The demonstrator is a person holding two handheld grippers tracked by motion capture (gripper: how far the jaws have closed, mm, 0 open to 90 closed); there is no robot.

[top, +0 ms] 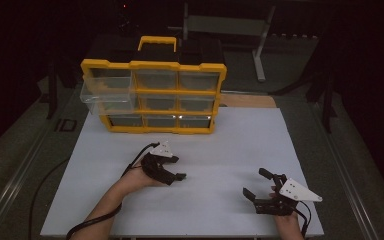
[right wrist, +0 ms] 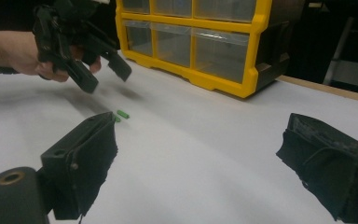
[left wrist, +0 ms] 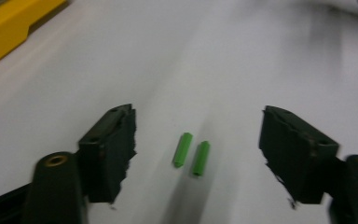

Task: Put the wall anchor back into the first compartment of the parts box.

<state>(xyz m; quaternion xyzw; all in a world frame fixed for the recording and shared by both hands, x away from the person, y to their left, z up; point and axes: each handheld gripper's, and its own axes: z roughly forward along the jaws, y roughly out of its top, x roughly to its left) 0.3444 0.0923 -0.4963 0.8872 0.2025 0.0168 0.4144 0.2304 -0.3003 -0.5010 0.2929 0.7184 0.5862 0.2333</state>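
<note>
1. Left gripper (left wrist: 196, 140): jaws apart, nothing clamped. Two green pegs (left wrist: 191, 151) lie flat on the desk (left wrist: 242, 56) in the gap between the jaws, roughly centred, touching neither pad.
2. The pegs lie side by side, near-parallel, just apart, long axes running roughly away from the camera. So the jaws would close across the short axis of both, which is the right way to take them.
3. Handling, my read: small plastic cylinders, very light, stiff, not fragile. Smooth and round, so likely to roll or squirt out if pinched off-centre or on an end.
4. Where to grip: mid-length, pads square to the long axis. A closing pad could shove the near peg into the other, so both may get swept together; taking one alone looks difficult with them this close.
5. The pegs sit low against the desk; the pad tips need to be almost on the surface, else they close over the top.
6. Right gripper (right wrist: 200, 154): jaws wide apart, empty, low over the desk, well apart from the pegs. In its view the pegs (right wrist: 122, 114) sit beyond its own left jaw, under the left gripper's (right wrist: 105, 74) tips.
7. Farther out: yellow drawer organiser (top: 152, 97) beyond both grippers, one clear drawer (top: 107, 92) pulled out on its left side. Probable drop-off, though that's a guess.
</note>
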